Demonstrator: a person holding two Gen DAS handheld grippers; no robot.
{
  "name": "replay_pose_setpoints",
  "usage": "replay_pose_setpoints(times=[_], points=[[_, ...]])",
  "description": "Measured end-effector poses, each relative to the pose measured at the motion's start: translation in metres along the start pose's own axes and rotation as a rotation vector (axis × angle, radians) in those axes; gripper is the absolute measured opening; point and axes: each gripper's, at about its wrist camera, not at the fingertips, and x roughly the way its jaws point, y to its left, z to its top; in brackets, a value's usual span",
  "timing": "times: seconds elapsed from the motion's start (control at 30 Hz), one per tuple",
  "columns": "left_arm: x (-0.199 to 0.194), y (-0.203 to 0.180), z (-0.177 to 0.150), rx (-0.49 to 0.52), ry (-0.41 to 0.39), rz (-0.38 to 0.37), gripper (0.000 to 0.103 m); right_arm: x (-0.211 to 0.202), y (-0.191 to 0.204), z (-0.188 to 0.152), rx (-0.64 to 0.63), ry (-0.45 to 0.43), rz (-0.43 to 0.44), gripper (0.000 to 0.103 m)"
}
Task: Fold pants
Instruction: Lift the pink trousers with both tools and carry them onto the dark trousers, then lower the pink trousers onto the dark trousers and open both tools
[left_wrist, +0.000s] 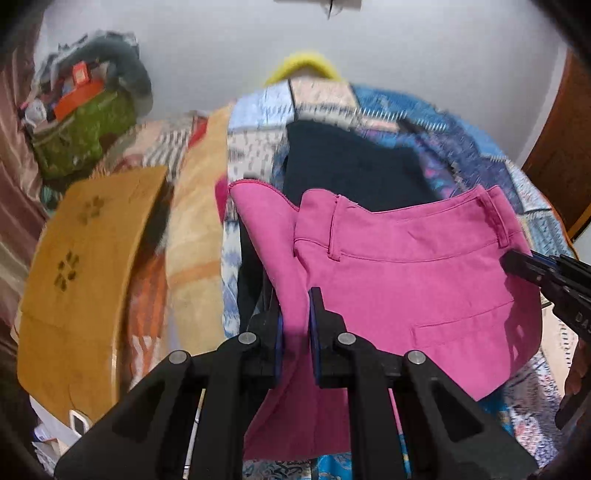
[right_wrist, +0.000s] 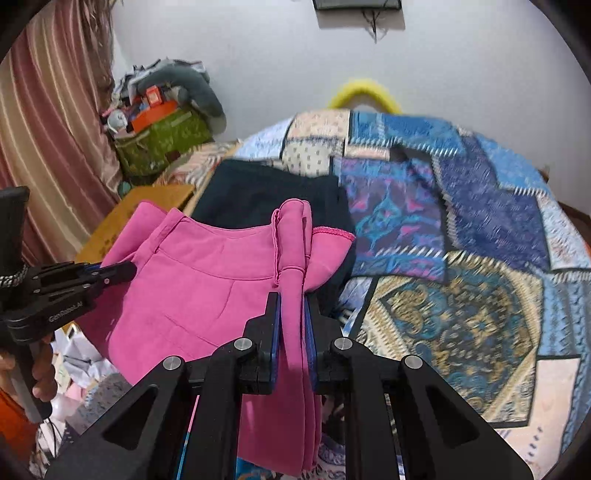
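Observation:
The pink pants hang in the air between both grippers, waistband and belt loop up, above the bed. My left gripper is shut on a bunched edge of the pink fabric. My right gripper is shut on the other bunched edge of the pink pants. Each gripper shows in the other's view: the right gripper at the right, the left gripper at the left. The lower part of the pants hangs out of sight below the jaws.
A dark navy garment lies on the blue patchwork quilt under the pants. A yellow-brown cardboard box and a green bag of clutter stand left of the bed. A pink curtain hangs far left.

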Motion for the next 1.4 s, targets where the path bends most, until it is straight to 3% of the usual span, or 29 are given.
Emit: replay_pose_setpoints(times=[0.17, 0.33, 0.4, 0.53, 0.7, 0.73, 0.9, 1.07, 1.23, 1.4], points=[[0.018, 0.013, -0.013, -0.046, 0.033, -0.025, 0.021, 0.013, -0.002, -0.012, 0.002, 0.033, -0.017, 0.015], [0.012, 0.028, -0.019, -0.124, 0.049, -0.003, 0.042, 0.009, -0.007, -0.017, 0.033, 0.060, -0.034, 0.025], [0.004, 0.029, -0.021, -0.119, 0.053, 0.015, 0.045, 0.000, -0.007, -0.017, 0.047, 0.078, -0.035, 0.032], [-0.033, 0.026, -0.024, -0.105, 0.017, 0.024, 0.047, -0.028, -0.002, -0.015, 0.042, 0.044, -0.012, 0.033], [-0.112, 0.014, -0.024, -0.096, -0.110, -0.007, 0.048, -0.088, 0.020, -0.007, -0.013, -0.076, 0.007, 0.034], [-0.128, 0.010, -0.023, -0.107, -0.097, 0.015, 0.048, -0.110, 0.027, -0.005, -0.024, -0.118, 0.017, 0.034], [-0.226, -0.020, -0.030, -0.040, -0.277, 0.014, 0.048, -0.186, 0.050, -0.006, -0.045, -0.274, 0.069, 0.034], [-0.314, -0.051, -0.059, -0.005, -0.452, -0.022, 0.053, -0.260, 0.071, -0.021, -0.066, -0.430, 0.107, 0.034], [-0.375, -0.075, -0.097, 0.010, -0.591, -0.009, 0.054, -0.303, 0.091, -0.047, -0.102, -0.537, 0.125, 0.034], [-0.410, -0.090, -0.130, 0.010, -0.675, 0.001, 0.058, -0.337, 0.116, -0.079, -0.163, -0.640, 0.100, 0.034]])
